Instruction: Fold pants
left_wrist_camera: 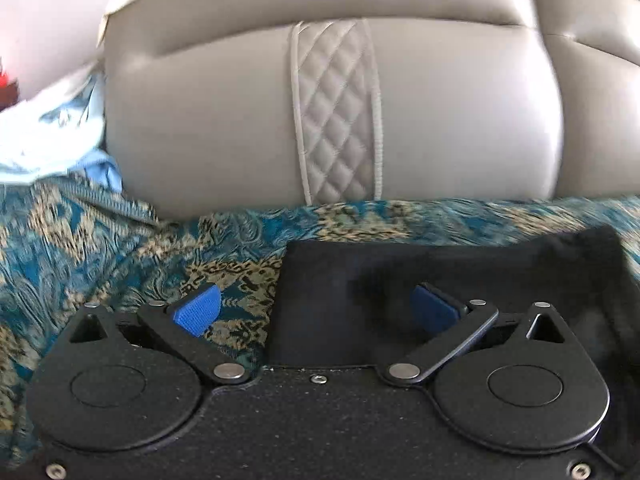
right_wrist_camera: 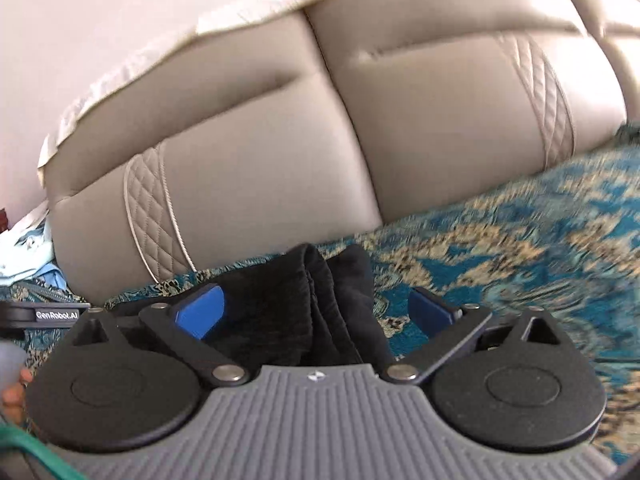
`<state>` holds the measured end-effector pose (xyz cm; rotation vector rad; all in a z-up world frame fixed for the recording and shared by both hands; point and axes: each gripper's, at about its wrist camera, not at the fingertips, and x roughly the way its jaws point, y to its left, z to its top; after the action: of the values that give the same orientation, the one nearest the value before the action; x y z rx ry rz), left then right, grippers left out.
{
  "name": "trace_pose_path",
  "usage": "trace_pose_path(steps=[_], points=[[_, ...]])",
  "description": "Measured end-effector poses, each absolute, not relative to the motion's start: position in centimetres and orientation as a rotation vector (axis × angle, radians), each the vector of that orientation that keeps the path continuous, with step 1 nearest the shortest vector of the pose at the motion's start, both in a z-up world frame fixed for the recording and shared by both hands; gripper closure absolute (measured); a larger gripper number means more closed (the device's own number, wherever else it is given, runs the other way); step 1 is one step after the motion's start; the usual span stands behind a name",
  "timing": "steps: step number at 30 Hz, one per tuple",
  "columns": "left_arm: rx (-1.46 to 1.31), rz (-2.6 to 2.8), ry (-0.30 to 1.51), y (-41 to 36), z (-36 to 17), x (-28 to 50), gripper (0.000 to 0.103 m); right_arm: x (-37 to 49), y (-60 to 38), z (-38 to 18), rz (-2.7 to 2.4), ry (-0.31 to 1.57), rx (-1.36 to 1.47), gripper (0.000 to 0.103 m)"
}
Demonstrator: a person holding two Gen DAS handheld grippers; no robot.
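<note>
Black pants (left_wrist_camera: 460, 280) lying on a blue and gold patterned cover (left_wrist_camera: 120, 248), close to the foot of a big grey couch back (left_wrist_camera: 220, 120). In the left wrist view, folded flat with a straight left edge and a straight far edge, meeting at a neat corner. Left hand-held gripper (left_wrist_camera: 318, 312) low over that left edge, blue pads (left_wrist_camera: 198, 312) wide apart, nothing between them being squeezed. One pad over the bare cover, the other (left_wrist_camera: 434, 312) over the black cloth. Plenty of bare cover to the left of the pants. Only a thin strip of cover between the far edge and the couch back. Light blue cloth (left_wrist_camera: 52, 148) heaped at the far left, beside the couch back, well apart from the pants.

In the right wrist view, pants (right_wrist_camera: 320, 300) bunched into soft rolls with a rounded far end, right between the two pads. Right hand-held gripper (right_wrist_camera: 316, 312) also spread wide, pads (right_wrist_camera: 200, 312) not pressing on the cloth. Left pad over the black cloth, right pad (right_wrist_camera: 430, 312) over the cover just beside the right edge of the pants. Lots of open cover to the right. Part of the other hand-held gripper just showing at the left edge of this view, beside the pants. Quilted strip (right_wrist_camera: 154, 216) running down the couch back behind the pants.
</note>
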<state>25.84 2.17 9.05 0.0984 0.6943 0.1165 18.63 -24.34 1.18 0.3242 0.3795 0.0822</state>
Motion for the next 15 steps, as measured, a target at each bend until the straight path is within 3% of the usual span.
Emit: trace_pose_path(steps=[15], points=[[0.032,0.093,0.701,-1.1,8.0,10.5,0.0,8.5,-21.0,0.9,0.1,0.307,0.171,0.0]])
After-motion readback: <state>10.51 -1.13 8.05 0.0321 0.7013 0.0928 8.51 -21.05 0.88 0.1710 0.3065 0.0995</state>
